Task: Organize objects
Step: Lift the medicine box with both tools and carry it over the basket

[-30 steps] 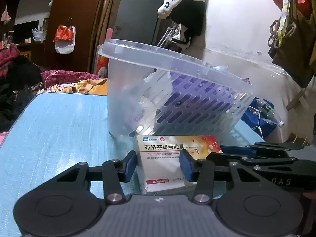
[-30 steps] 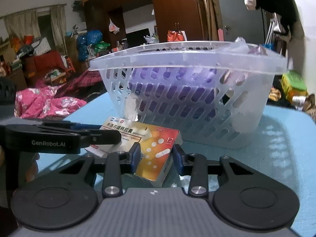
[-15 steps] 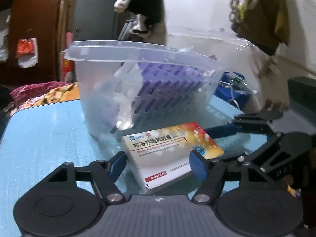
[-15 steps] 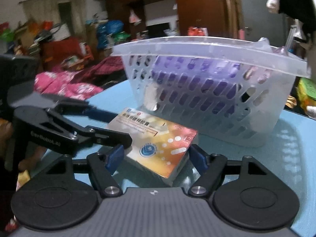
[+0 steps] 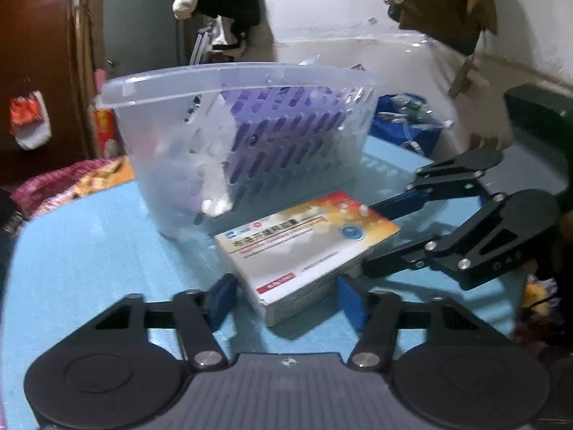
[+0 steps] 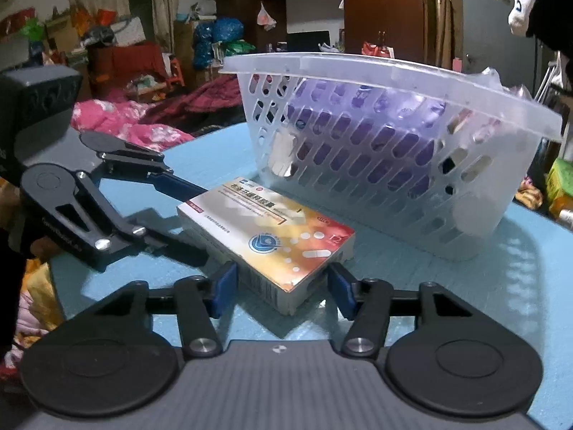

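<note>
Here the medicine box (image 5: 308, 247) lies between both closing hand-held grippers.

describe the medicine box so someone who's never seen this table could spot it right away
On the blue table, find the translucent slotted basket. Just in front of it, outside it, lies the medicine box: flat, white fading to orange-red, with a blue round logo. It is the only loose item on the tabletop.

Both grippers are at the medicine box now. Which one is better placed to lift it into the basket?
Right, narrowly. The right gripper straddles a corner of the medicine box, jaws closing, basket straight ahead. The left gripper brackets the opposite end more loosely.
</note>
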Available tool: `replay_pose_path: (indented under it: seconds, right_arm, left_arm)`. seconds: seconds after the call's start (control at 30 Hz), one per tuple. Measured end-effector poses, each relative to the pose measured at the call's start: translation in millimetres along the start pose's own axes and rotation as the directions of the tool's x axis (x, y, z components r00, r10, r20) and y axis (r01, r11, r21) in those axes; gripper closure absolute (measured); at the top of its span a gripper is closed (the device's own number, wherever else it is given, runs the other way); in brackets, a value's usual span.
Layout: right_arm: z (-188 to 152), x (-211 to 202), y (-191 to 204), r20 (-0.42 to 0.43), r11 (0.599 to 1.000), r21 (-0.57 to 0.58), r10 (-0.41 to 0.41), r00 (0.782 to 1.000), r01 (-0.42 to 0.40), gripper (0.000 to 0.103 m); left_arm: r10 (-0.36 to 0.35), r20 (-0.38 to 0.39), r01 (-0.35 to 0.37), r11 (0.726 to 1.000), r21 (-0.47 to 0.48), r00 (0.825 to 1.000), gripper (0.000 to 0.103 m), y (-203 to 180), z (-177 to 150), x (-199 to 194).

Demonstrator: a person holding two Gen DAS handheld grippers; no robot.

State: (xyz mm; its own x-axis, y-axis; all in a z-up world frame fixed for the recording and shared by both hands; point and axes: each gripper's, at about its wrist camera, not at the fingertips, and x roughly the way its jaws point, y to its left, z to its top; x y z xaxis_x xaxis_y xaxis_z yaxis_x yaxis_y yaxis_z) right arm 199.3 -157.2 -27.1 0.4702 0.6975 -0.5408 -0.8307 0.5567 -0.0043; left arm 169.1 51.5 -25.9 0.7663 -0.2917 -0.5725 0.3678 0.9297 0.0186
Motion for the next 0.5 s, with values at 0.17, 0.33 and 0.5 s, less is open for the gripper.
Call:
replay_pose_path:
  seconds: [0.17, 0.33, 0.5]
  right_arm:
    - [-1.3, -0.7, 7.3, 0.023, 0.999, -0.031, -0.031, 0.999, 0.032, 0.047]
    - [-0.9, -10.4, 14.0, 0.092, 0.998, -0.043, -0.049, 0.995, 0.053, 0.049]
    - [2.3, -35.4, 28.0, 0.182, 0.990, -0.081, -0.095, 0.979, 0.111, 0.050]
  left_arm:
    - [0.065, 0.038, -0.067, 0.996, 0.062, 0.997, 0.042, -13.9, -0.8, -5.6]
    - [0.076, 0.116, -0.082, 0.996, 0.044, 0.990, 0.042, -16.9, -2.2, -18.6]
    - [0.119, 0.234, -0.139, 0.988, 0.073, 0.965, 0.042, -39.9, 0.4, -44.4]
